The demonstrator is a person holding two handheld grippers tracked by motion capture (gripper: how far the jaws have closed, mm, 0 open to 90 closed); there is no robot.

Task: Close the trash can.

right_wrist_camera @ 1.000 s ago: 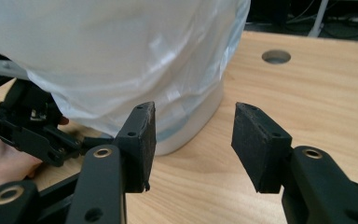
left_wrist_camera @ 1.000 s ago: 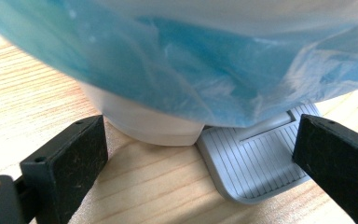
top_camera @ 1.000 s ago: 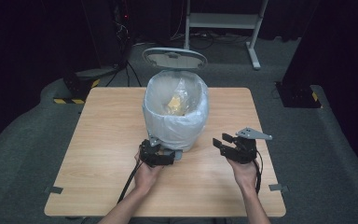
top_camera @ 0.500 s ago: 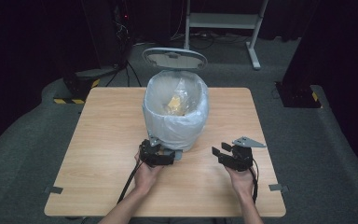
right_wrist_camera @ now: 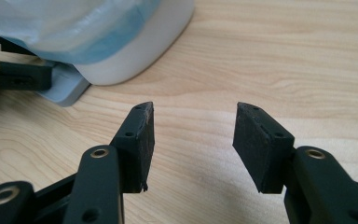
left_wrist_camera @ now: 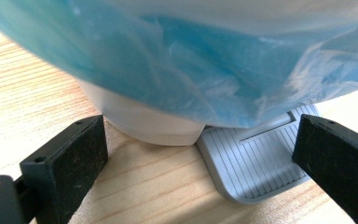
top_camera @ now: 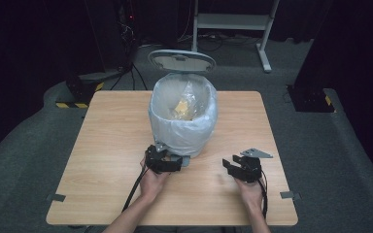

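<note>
No lettering, label, brand or number can be read anywhere from here. The only sign-like marking is yellow-and-black hazard striping (top_camera: pixel 80 105) on the dark floor base to the left of the light wooden table (top_camera: pixel 107 145), and it carries no words.

One wooden table (top_camera: pixel 111 145). One white pedal bin (top_camera: pixel 183 116) on it, with one open lid (top_camera: pixel 181 60), one pale blue plastic liner (left_wrist_camera: pixel 177 60) and one grey ribbed foot pedal (left_wrist_camera: pixel 256 163). Yellowish contents (top_camera: pixel 182 109) inside the bin, number unclear. Two black two-jaw grippers: left gripper (top_camera: pixel 161 160), right gripper (top_camera: pixel 240 169), two jaws each. One grey three-cornered plate (top_camera: pixel 256 153), on the right one. Two hands, one behind each gripper. Two grey tape tabs (top_camera: pixel 56 197) at the table's near corners.
</note>
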